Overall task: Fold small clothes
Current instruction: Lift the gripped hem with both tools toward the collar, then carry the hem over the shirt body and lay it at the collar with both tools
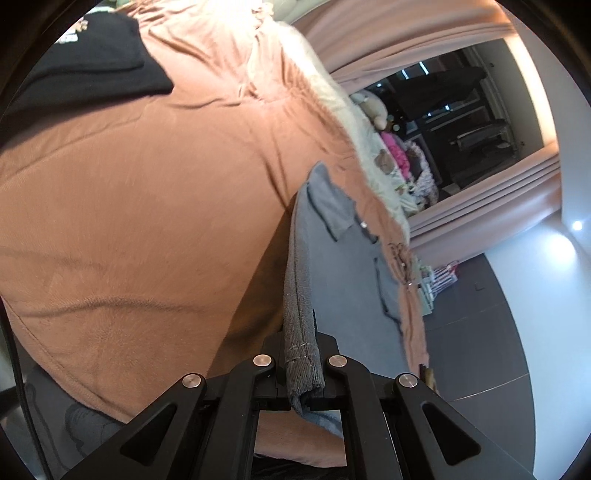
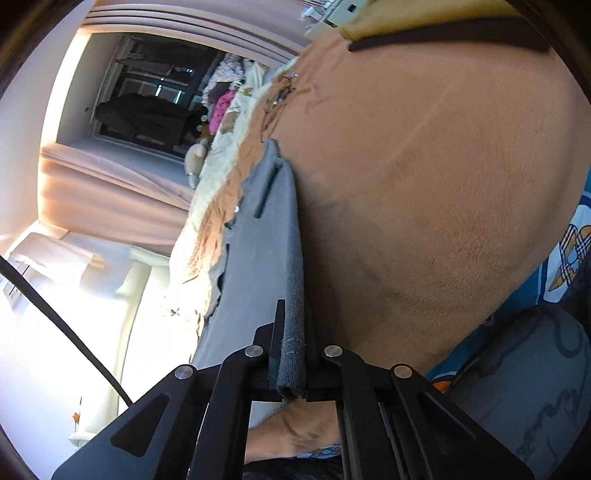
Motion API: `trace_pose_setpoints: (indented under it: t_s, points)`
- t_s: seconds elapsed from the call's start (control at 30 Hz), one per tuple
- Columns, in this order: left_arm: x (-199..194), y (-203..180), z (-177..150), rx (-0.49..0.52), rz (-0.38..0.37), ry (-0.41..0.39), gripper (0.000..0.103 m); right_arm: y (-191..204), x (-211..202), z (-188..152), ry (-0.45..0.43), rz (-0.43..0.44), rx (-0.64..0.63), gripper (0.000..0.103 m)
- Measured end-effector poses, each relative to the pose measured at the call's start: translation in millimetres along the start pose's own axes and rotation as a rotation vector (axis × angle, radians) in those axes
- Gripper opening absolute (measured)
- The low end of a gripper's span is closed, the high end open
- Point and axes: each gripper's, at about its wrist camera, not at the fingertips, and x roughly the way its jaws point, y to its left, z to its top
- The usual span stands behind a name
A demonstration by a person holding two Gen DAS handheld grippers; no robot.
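A small grey garment (image 1: 347, 266) with a ribbed waistband hangs stretched over a brown fleece blanket (image 1: 147, 206). My left gripper (image 1: 301, 365) is shut on one end of the ribbed band, which stands pinched between its black fingers. In the right wrist view the same grey garment (image 2: 258, 236) runs away from my right gripper (image 2: 293, 363), which is shut on the other end of the band. A seam with pale stitching shows at each pinched corner. The garment's lower part lies on the blanket; the rest is lifted.
A folded black garment (image 1: 88, 62) lies at the far left of the blanket. A tan item with a black strap (image 2: 424, 26) rests at the blanket's far edge. A patterned blue cloth (image 2: 561, 266) and a person's hand (image 2: 295, 432) are near me. Pink curtains (image 1: 480, 206) and a dark window stand beyond.
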Motion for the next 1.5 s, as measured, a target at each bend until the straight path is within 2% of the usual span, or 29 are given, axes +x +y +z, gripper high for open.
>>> trace_pose_setpoints:
  t_s: [0.17,0.4,0.63,0.8,0.97,1.07,1.23,1.5]
  points:
    - [-34,-17,0,0.011,-0.042,-0.048,0.002,9,-28,-5,-0.035,0.052,-0.006,0.001]
    - [-79,-33,-11,0.013,-0.052,-0.064,0.002,22,-67,-16,-0.047,0.098,-0.043,0.001]
    - [-135,-25,-23,-0.01,-0.09,-0.085,0.002,29,-101,-26,-0.052,0.134,-0.076,0.001]
    - [-171,-24,-39,0.0,-0.116,-0.114,0.002,28,-113,-36,-0.049,0.169,-0.114,0.001]
    - [-206,-18,-59,-0.044,-0.145,-0.125,0.002,22,-126,-40,-0.054,0.21,-0.106,0.001]
    - [-223,-23,-67,-0.027,-0.174,-0.144,0.002,19,-132,-42,-0.066,0.236,-0.112,0.001]
    - [-228,-21,-68,-0.035,-0.179,-0.145,0.002,9,-125,-39,-0.085,0.248,-0.125,0.001]
    - [-200,-26,-50,-0.049,-0.155,-0.118,0.002,6,-87,-12,-0.07,0.214,-0.129,0.001]
